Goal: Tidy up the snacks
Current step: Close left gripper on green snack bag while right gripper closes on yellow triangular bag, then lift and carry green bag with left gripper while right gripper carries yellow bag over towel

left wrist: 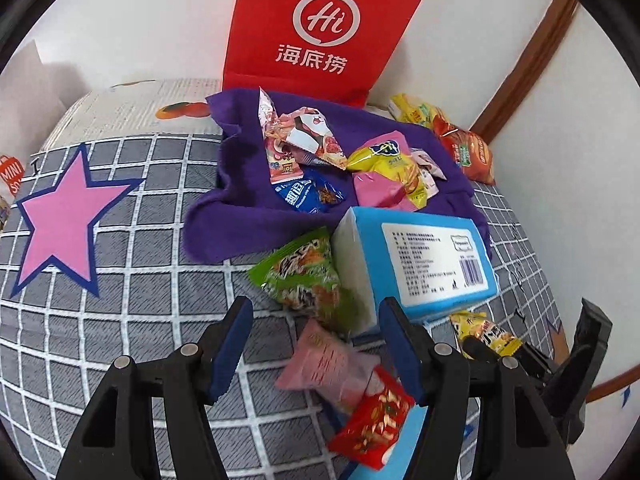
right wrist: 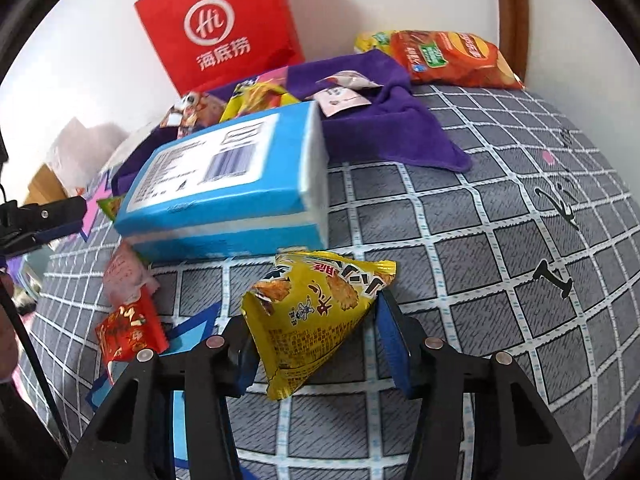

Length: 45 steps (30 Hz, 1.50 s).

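In the right wrist view my right gripper (right wrist: 316, 344) is shut on a yellow triangular snack packet (right wrist: 312, 316), both blue pads against its sides, just above the checked cloth. In the left wrist view my left gripper (left wrist: 318, 344) stands open low over a pink packet (left wrist: 328, 360) and a red packet (left wrist: 372, 420) that lie between its fingers, untouched. A green packet (left wrist: 304, 276) leans on a blue tissue box (left wrist: 420, 256) just ahead. Beyond lies a purple cloth (left wrist: 240, 208) with several snack packets on it. The right gripper (left wrist: 532, 344) with the yellow packet (left wrist: 484, 332) shows at right.
A red paper bag (left wrist: 320, 28) stands against the wall behind the purple cloth. Orange and yellow chip bags (right wrist: 452, 56) lie in the far right corner. A pink star (left wrist: 64, 216) is stuck on the grey checked cloth (right wrist: 500, 240) at left. Wall and wooden trim close off the right.
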Motion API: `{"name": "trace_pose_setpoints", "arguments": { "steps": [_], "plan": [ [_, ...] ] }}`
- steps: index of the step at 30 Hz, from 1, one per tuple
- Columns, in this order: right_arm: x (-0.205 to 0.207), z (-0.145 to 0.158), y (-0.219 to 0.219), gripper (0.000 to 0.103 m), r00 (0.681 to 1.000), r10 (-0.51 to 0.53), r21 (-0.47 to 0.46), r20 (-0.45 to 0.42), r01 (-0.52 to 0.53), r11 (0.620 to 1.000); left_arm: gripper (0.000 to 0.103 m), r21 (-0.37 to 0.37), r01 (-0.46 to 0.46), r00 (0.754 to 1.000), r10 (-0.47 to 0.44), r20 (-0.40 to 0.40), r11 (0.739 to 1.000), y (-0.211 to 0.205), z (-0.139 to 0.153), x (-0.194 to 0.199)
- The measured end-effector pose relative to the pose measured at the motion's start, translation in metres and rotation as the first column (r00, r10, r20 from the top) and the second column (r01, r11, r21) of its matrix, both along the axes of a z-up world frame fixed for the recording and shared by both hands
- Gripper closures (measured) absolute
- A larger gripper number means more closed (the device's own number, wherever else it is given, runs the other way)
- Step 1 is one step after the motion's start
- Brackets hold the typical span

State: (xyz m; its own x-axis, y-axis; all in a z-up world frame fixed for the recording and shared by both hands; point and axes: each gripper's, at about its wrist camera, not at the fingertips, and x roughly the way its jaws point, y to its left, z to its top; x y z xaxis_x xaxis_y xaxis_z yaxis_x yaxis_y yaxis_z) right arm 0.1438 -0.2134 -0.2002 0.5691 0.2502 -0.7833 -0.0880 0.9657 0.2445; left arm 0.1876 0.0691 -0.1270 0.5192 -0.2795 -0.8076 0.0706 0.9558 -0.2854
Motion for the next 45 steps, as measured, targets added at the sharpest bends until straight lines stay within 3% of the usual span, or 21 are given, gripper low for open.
{"name": "trace_pose_setpoints", "arguments": {
  "steps": [7,12,16,20,22,24,25,28,31,36,40,41,45],
  "plan": [
    [-0.001,-0.003,0.008,0.050,0.997,0.026,-0.060,0.077,-0.022,0.998,0.040,0.047,-0.043,0.998,0.045,-0.038,0.998,0.000,-0.018,0.018],
    [0.001,-0.004,0.001,0.050,0.997,0.021,-0.030,0.079,-0.019,0.999,0.040,0.112,-0.040,0.998,0.046,-0.044,0.993,-0.009,-0.029,0.029],
    [0.002,-0.004,0.008,0.049,0.997,0.028,-0.078,0.077,-0.022,0.997,0.040,0.133,-0.035,0.998,0.042,-0.053,0.990,-0.017,-0.038,0.037],
    [0.004,-0.005,0.018,0.045,0.996,0.047,-0.139,0.072,-0.036,0.990,0.040,0.086,-0.049,0.996,0.055,-0.065,0.995,-0.010,-0.045,0.041],
    [0.003,-0.005,0.021,0.045,0.996,0.050,-0.168,0.071,-0.037,0.985,0.049,0.061,-0.041,0.997,0.045,-0.069,0.997,-0.004,-0.044,0.040],
    [0.003,-0.006,0.020,0.045,0.996,0.050,-0.162,0.072,-0.037,0.986,0.064,0.048,-0.035,0.997,0.038,-0.073,0.998,0.002,-0.040,0.037],
    [0.003,-0.006,0.018,0.045,0.996,0.049,-0.149,0.073,-0.037,0.988,0.065,0.049,-0.040,0.996,0.044,-0.074,0.998,0.006,-0.037,0.035],
    [0.003,-0.005,0.016,0.045,0.996,0.048,-0.138,0.073,-0.038,0.990,0.065,0.098,-0.069,0.994,0.077,-0.073,0.993,0.017,-0.034,0.029],
    [0.004,-0.006,0.017,0.041,0.996,0.055,-0.150,0.072,-0.044,0.988,0.064,0.088,-0.059,0.995,0.066,-0.076,0.994,0.023,-0.036,0.028],
    [0.005,-0.007,0.024,0.034,0.995,0.078,-0.175,0.066,-0.065,0.982,0.048,0.103,-0.064,0.993,0.074,-0.097,0.993,0.014,-0.049,0.040],
    [0.005,-0.006,0.024,0.034,0.995,0.077,-0.155,0.068,-0.066,0.986,0.051,0.087,-0.083,0.995,0.088,-0.050,0.993,0.012,-0.048,0.039],
    [0.005,-0.006,0.023,0.034,0.995,0.077,-0.149,0.069,-0.066,0.987,0.058,0.078,-0.084,0.995,0.088,-0.048,0.993,0.013,-0.048,0.037],
    [0.004,-0.006,0.021,0.039,0.995,0.068,-0.135,0.074,-0.058,0.989,0.062,0.089,-0.056,0.997,0.060,-0.048,0.994,0.011,-0.042,0.030]
  ]
}}
